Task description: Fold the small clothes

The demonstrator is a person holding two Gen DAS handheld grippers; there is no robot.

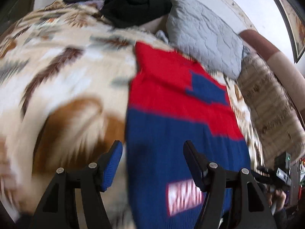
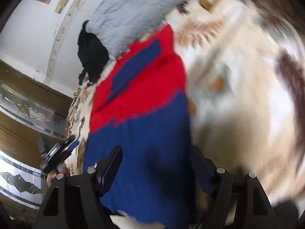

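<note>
Inspecting scene: two hand-held grippers over a bed, one knit garment laid out; both views are motion-blurred.

Garment: a red and blue sweater (image 1: 171,103) lies flat and lengthwise on the patterned blanket (image 1: 63,72), its far red end near the grey pillow (image 1: 205,38). A white logo patch (image 1: 184,198) sits in the blue part close to the left gripper.

Left gripper (image 1: 152,164): jaws spread wide with nothing between them; the left finger is over the blanket, the right finger over the blue knit, so it straddles the garment's left edge.

Right gripper (image 2: 155,169): jaws spread, empty, both fingers above the near blue end of the sweater (image 2: 141,114). Contact with the cloth cannot be judged through the blur.

Handling, judged: ribbed knit, soft and limp, light, not fragile. It should drape and sag when lifted rather than hold shape, and may stretch if pulled by one point. The fleecy blanket beneath likely drags on it.

Hold points, judged: the near hem corners, one per gripper, pinching both layers at the edge. A pinch in mid-panel would likely bunch the cloth or catch the blanket.

Surroundings: a black garment (image 1: 133,2) is heaped beyond the pillow; a woven cushion (image 1: 270,106) lies at the right.

Risk, judged: uneven lift gives a skewed fold.
</note>
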